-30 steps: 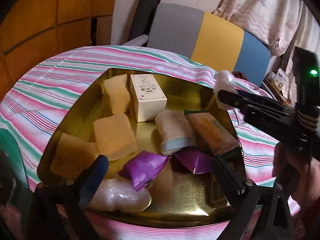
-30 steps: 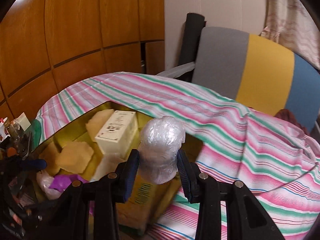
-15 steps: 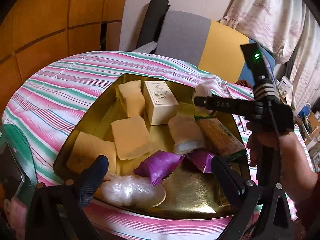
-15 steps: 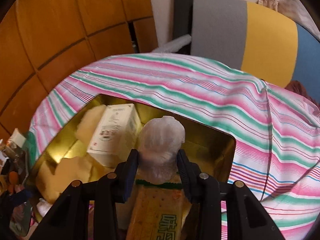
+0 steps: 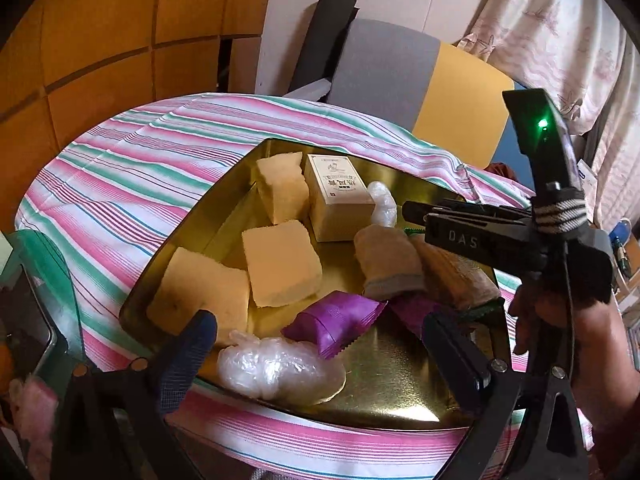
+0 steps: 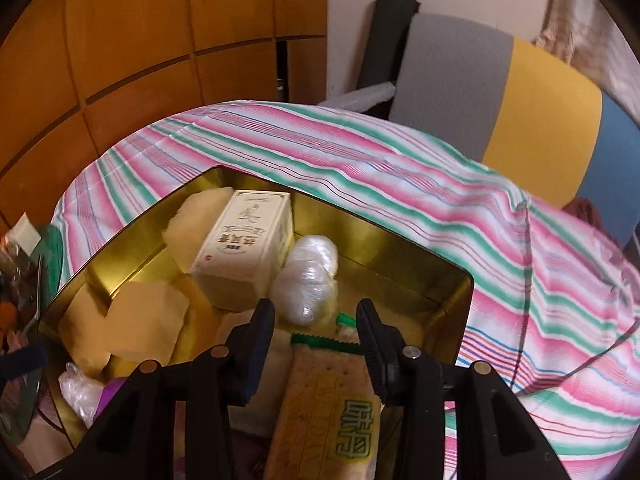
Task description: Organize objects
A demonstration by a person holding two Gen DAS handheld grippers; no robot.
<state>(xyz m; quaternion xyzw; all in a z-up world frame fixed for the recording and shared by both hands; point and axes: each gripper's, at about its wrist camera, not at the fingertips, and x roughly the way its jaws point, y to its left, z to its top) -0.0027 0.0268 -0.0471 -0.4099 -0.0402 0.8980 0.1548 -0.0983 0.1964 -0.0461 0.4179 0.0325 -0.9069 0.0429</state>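
A gold tin tray (image 5: 400, 404) sits on a striped tablecloth. It holds a white box (image 5: 338, 196), yellow sponges (image 5: 280, 262), a rolled cloth (image 5: 386, 258), a cracker packet (image 5: 456, 272), purple packets (image 5: 334, 324) and a large plastic-wrapped lump (image 5: 276, 372). A smaller wrapped lump (image 6: 310, 276) lies on the tray floor right of the white box (image 6: 244, 248). My right gripper (image 6: 315, 310) hangs just behind that lump, over the cracker packet (image 6: 332, 408); its jaws are opening and nothing is between them. My left gripper (image 5: 318, 320) stands open over the tray's near edge, holding nothing.
The striped cloth (image 6: 400, 184) slopes away right of the tray. A grey, yellow and blue chair back (image 5: 420, 80) and wooden panels stand behind. Clutter and a green glass edge (image 5: 44, 264) lie at the left. A hand (image 5: 580, 332) holds the right gripper.
My right gripper came down into the tray with the small wrapped lump and let it go beside the white box. Its jaws have widened. The left gripper has barely moved.
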